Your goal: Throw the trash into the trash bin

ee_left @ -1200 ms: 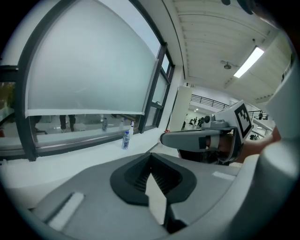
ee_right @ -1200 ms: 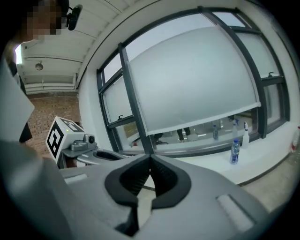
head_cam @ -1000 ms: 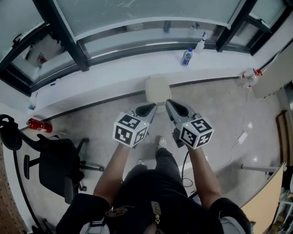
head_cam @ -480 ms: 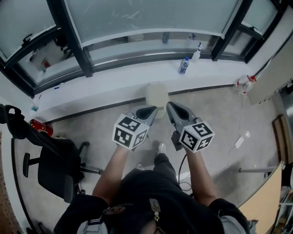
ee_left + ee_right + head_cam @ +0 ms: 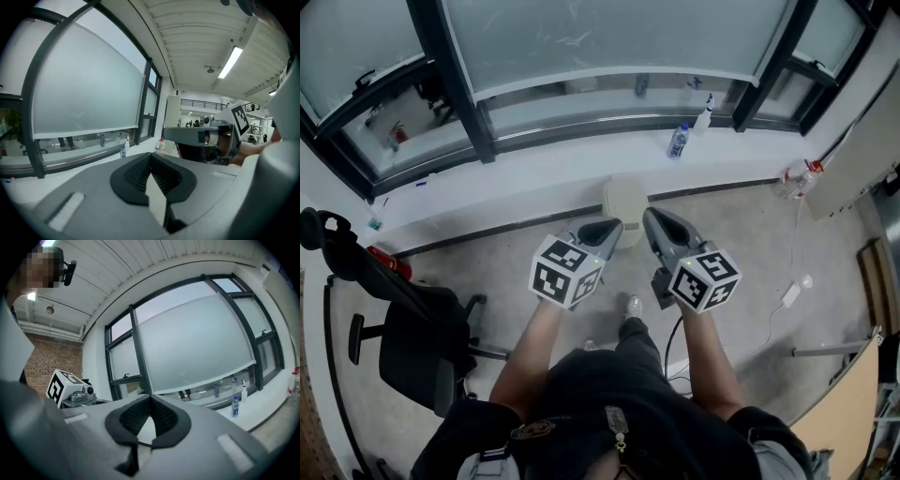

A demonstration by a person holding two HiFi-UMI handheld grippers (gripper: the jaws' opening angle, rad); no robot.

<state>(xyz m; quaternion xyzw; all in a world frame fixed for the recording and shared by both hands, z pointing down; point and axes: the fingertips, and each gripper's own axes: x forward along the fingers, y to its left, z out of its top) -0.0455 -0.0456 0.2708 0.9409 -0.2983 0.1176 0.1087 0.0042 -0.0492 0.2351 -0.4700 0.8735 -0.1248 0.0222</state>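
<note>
A: What is the left hand-held gripper [image 5: 150,155] doing?
B: It is clenching on itself. In its own view the two ribbed pads [image 5: 136,177] are meeting at their tips near the frame's centre, and nothing is sitting between them.
A: And the right hand-held gripper [image 5: 150,398]?
B: It is doing likewise: its jaws are pressing tip to tip, gripping nothing. In the head view both are hovering side by side at mid-frame, near each other but apart, pointing toward the top of the frame.
A: Where is the bin [image 5: 624,199] standing?
B: In the head view it is sitting just above the two gripper tips, a little above centre. It is standing on the grey floor [image 5: 741,234], close against the low white ledge [image 5: 534,172] that is running under the window [image 5: 600,37]. Its cream top is facing the camera. Whether it is touching the ledge, I cannot tell.
A: What else is lying around?
B: A bottle [image 5: 678,141] is standing on the ledge at upper right, and a spray bottle [image 5: 703,112] is standing just beyond it, nearer the glass. A black chair [image 5: 417,342] is sitting at lower left, well apart from the bin. A white adapter [image 5: 789,294] is lying on the floor at the right.
</note>
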